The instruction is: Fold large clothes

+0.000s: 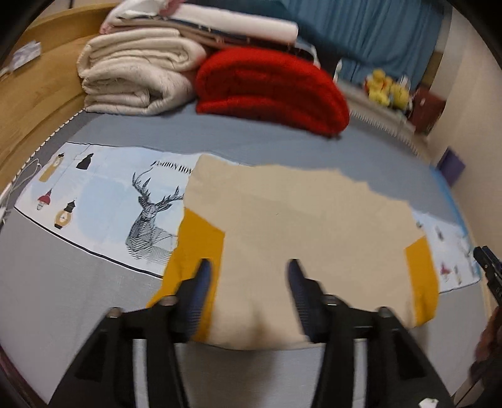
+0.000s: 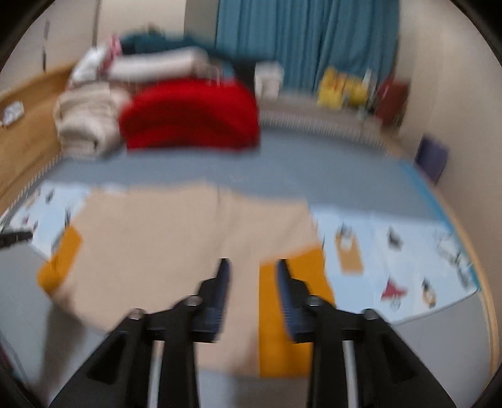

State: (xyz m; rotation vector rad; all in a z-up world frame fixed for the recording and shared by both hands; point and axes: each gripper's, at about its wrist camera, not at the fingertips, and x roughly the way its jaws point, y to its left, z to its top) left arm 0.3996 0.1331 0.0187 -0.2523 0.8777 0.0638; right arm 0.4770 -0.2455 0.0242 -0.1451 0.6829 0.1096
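Beige garment point(image 1: 301, 219) with mustard-yellow panels lies flat on the bed point(image 1: 78, 298), part folded, across a light-blue printed strip point(image 1: 103, 201) with a deer drawing. Left tool point(image 1: 248, 266) above its near left part, jaws spread, nothing pinched. Right tool point(image 2: 252, 266) above its near right yellow panel, jaws spread, empty. Both views blurred. Far side: red folded blanket point(image 1: 269, 88), cream folded quilt point(image 1: 138, 78), wooden headboard point(image 1: 34, 103) left, blue curtain point(image 1: 376, 28), yellow toys point(image 1: 387, 88) far right.
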